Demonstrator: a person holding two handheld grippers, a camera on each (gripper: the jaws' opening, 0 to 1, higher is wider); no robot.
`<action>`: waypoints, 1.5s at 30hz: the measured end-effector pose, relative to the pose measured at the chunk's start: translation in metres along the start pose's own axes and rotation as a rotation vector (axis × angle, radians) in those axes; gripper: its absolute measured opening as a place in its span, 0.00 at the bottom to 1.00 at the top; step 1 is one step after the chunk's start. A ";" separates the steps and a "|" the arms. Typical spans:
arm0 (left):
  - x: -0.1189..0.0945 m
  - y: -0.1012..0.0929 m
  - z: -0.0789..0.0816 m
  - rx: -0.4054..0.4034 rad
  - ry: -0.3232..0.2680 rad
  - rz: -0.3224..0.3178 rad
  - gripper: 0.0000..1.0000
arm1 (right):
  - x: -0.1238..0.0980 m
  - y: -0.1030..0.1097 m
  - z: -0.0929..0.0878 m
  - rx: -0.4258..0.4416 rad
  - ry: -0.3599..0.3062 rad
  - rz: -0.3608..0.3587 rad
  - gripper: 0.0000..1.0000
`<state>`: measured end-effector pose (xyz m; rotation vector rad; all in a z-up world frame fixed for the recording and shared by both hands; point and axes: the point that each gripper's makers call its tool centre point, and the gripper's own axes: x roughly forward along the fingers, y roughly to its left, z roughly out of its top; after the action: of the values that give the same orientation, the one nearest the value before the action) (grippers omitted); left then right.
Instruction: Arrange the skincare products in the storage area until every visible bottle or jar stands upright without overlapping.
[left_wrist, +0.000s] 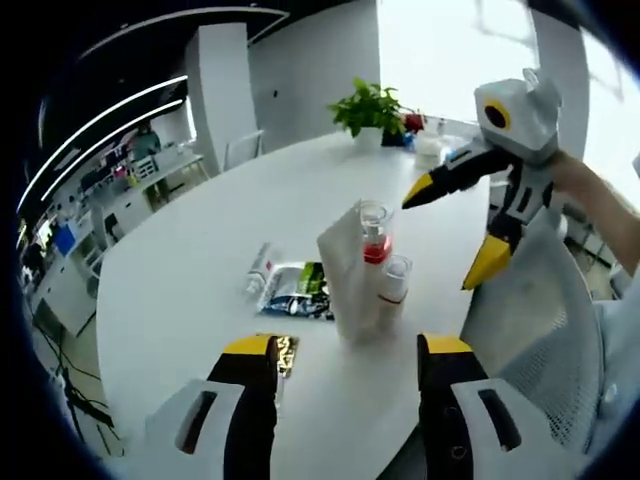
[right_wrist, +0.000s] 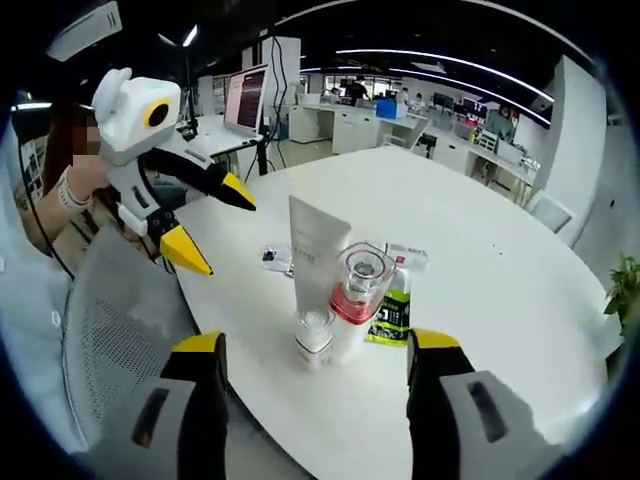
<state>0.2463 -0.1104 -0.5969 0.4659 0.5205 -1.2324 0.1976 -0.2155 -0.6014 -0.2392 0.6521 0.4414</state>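
Skincare bottles (right_wrist: 340, 300) stand upright ahead of both grippers' spread, empty fingers (right_wrist: 205, 385).

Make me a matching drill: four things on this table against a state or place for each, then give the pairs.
Things:
1. white tube
2. red-collared bottle
3. green sachet
4. potted plant

States:
A. lying flat on the table
B. at the far edge of the table
C. upright, clear cap on top
D. standing on its cap

Pairs: 1-D, 2-C, 3-A, 4-B
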 end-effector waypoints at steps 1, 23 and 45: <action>-0.001 0.000 0.000 0.002 0.000 -0.001 0.54 | -0.001 0.000 0.001 -0.002 -0.001 -0.001 0.75; -0.017 0.010 -0.002 0.031 0.008 0.012 0.83 | -0.009 -0.005 0.024 -0.046 -0.050 -0.011 0.92; -0.027 0.019 -0.019 0.018 0.018 -0.007 0.97 | -0.008 -0.006 0.027 -0.068 -0.059 -0.003 1.00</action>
<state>0.2559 -0.0735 -0.5943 0.4905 0.5272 -1.2416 0.2093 -0.2143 -0.5747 -0.2907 0.5795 0.4666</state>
